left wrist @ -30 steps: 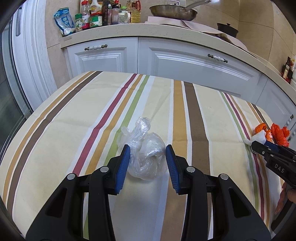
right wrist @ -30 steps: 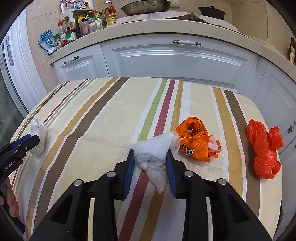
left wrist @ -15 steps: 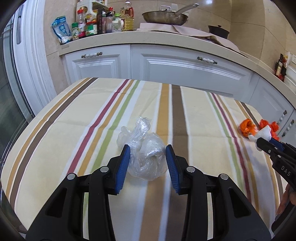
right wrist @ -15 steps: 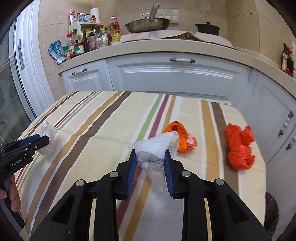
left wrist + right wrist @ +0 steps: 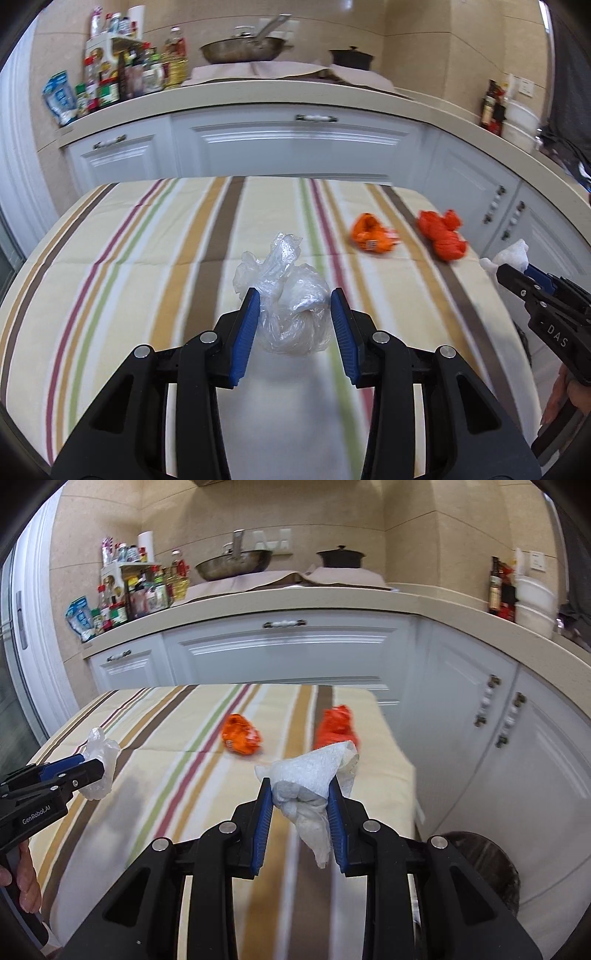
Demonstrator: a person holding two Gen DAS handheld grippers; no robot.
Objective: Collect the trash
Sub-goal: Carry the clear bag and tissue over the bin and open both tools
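Note:
My left gripper (image 5: 294,301) is shut on a crumpled clear plastic bag (image 5: 291,306) and holds it above the striped tablecloth (image 5: 155,251). My right gripper (image 5: 300,794) is shut on a crumpled white paper towel (image 5: 310,775), lifted above the table's right edge. An orange wrapper (image 5: 371,238) and a red-orange plastic bag (image 5: 441,236) lie on the cloth at the far right. They also show in the right wrist view, the wrapper (image 5: 242,734) and the bag (image 5: 336,723). Each gripper shows in the other's view, the right one (image 5: 517,275) and the left one (image 5: 92,764).
A dark round bin (image 5: 487,871) stands on the floor beside the table's right edge. White kitchen cabinets (image 5: 288,147) curve behind and to the right. The counter holds bottles (image 5: 122,81), a wok (image 5: 240,50) and a black pot (image 5: 351,57).
Both grippers have lifted their trash off the table and swung right. The right gripper with the paper towel is now past the table's right edge, with the bin in sight below.

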